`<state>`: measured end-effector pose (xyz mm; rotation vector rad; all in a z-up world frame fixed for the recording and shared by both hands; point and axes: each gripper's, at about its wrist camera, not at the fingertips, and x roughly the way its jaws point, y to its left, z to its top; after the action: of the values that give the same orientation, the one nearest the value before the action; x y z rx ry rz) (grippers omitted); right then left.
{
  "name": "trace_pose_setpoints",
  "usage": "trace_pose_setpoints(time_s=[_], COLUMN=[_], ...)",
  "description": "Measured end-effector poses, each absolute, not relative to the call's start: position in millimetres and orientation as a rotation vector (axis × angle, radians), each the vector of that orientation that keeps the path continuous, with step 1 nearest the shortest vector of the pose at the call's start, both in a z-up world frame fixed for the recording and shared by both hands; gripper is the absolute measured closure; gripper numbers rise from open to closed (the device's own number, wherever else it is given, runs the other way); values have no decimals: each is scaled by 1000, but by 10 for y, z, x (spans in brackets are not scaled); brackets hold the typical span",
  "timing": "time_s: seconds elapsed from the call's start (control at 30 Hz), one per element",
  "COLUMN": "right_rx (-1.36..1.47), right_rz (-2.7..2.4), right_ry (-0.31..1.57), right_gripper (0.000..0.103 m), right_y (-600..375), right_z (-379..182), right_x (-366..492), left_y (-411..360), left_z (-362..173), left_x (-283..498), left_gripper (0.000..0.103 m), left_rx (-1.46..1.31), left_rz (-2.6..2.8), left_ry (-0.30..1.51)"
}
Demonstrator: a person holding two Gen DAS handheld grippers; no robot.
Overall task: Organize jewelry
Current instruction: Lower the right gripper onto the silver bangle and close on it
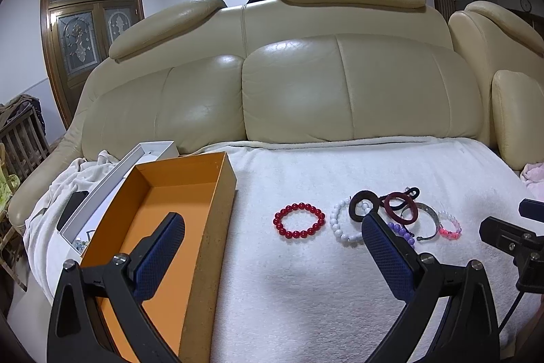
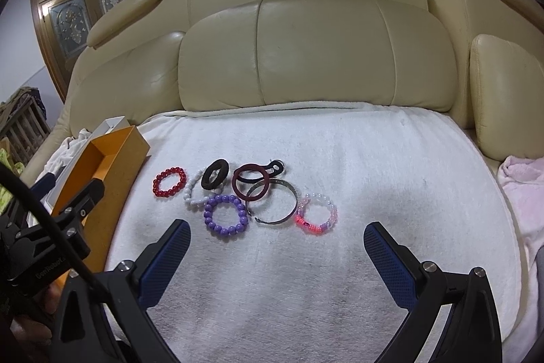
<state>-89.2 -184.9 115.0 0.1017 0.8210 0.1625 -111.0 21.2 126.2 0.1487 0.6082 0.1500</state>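
Observation:
Several bracelets lie on a white towel: a red bead bracelet, a white bead one, a black ring, a maroon ring, a purple bead one, a silver bangle and a pink bead one. An empty orange box sits at the left. My left gripper is open and empty, its left finger over the box. My right gripper is open and empty, just short of the bracelets.
A white box with small items lies left of the orange box, next to a dark phone. The cream leather sofa back rises behind the towel. A pink cloth lies at the right.

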Motion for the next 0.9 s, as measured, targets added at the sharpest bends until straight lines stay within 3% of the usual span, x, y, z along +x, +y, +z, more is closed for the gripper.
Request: trace_pose_setpoints(time_s=[0.2,0.47,0.67,0.8,0.87,0.9], right_rx=[111,171,138,92,59,49], right_rz=[159,187,231,243,251,252], right_ry=[830,921,980,1009,1024,1027], right_gripper=[6,43,59,63,74,74], right_y=[-1941,-2134,-2033,-1941,-1886,-1875], right_z=[1123,888,660,479,389,355], right_x=[-861,-522,-155,63,174,212], left_y=[213,196,120,81,71,68], left_z=[1155,883,803,702,679,676], left_x=[-1010,-804,-682,-606,-592,-585], left_gripper=[0,0,0,0,0,0], left_rx=[121,52,75,94,105,108], left_rz=[101,31,24,22,26,27], left_ry=[672,792,822,861,864,863])
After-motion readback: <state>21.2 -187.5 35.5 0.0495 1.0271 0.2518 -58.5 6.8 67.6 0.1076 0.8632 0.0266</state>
